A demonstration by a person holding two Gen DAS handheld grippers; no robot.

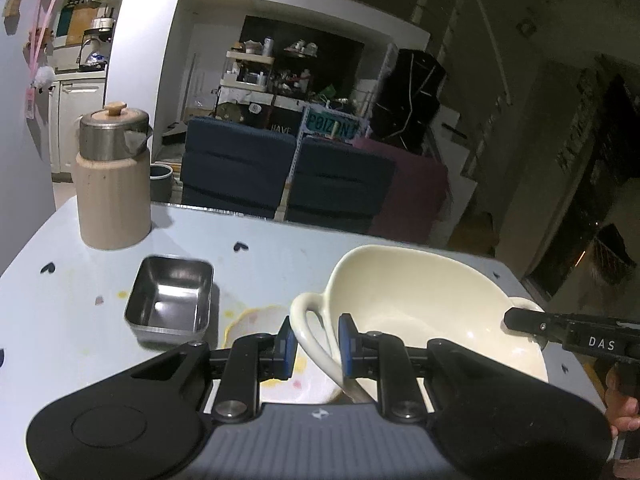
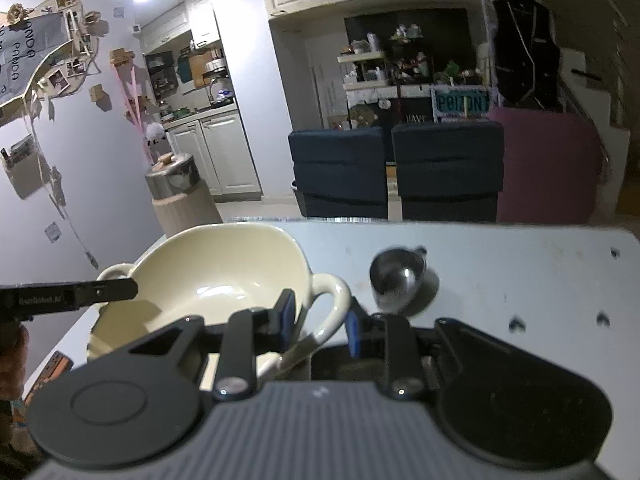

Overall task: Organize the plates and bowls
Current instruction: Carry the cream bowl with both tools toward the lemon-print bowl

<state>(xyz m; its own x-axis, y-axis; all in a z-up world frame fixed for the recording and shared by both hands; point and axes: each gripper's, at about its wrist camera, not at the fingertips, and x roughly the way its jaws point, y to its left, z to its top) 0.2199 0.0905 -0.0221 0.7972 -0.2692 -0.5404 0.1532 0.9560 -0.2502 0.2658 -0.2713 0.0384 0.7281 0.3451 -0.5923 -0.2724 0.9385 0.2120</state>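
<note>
A cream two-handled bowl point(image 1: 420, 304) hangs a little above the pale blue table point(image 1: 80, 320), carried between both grippers. My left gripper point(image 1: 317, 338) is shut on the bowl's left loop handle point(image 1: 306, 320). In the right wrist view my right gripper point(image 2: 319, 322) is shut on the other handle point(image 2: 334, 296) of the bowl point(image 2: 216, 280). Each gripper shows in the other's view: the right gripper's tip point(image 1: 524, 318) at the far handle, the left one's tip point(image 2: 116, 290) across the bowl. A small plate point(image 1: 256, 320) with a yellow rim lies under my left fingers, partly hidden.
A rectangular steel tray point(image 1: 170, 300) sits left of the plate. A beige canister with a steel lid point(image 1: 114, 184) stands at the back left. A small steel cup point(image 2: 396, 276) rests on the table right of the bowl. Blue chairs point(image 1: 240, 168) line the table's far edge.
</note>
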